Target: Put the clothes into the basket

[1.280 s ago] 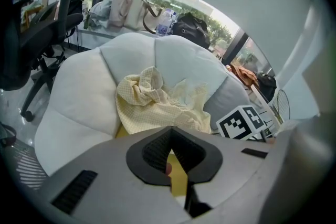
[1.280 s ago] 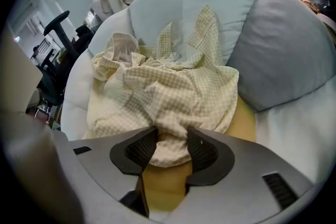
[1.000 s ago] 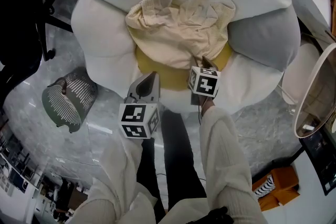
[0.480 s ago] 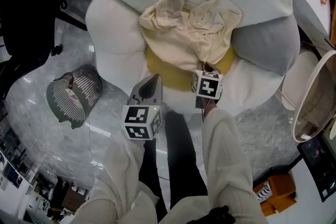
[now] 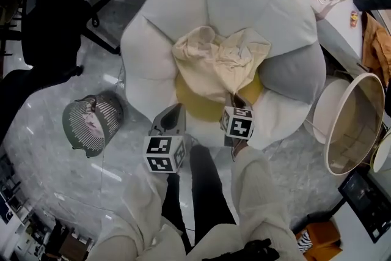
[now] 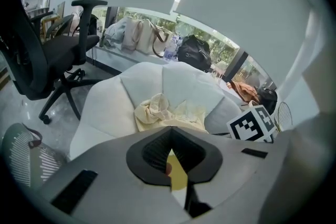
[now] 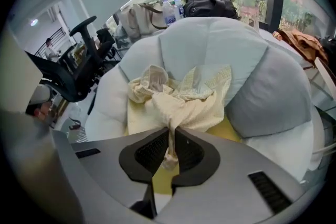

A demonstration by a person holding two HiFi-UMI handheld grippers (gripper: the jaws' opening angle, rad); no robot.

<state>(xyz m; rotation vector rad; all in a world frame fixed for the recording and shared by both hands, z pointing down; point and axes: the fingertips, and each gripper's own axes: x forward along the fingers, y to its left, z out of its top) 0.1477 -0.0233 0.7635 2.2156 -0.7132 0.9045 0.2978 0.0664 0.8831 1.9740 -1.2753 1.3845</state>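
Cream garment [image 5: 220, 61] lies crumpled on the flower cushion [image 5: 153, 58]. The right hand-held gripper [image 7: 171, 135], jaws just closing, pinches a fold, probably to carry it to the mesh basket [image 5: 91, 125] on the floor. The left hand-held gripper [image 6: 171, 136] is closed and empty.

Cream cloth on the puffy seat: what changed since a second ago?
The right gripper has just closed on a fold of the cream cloth and pulls that edge up toward the person. The left gripper holds nothing; the basket stays on the floor.
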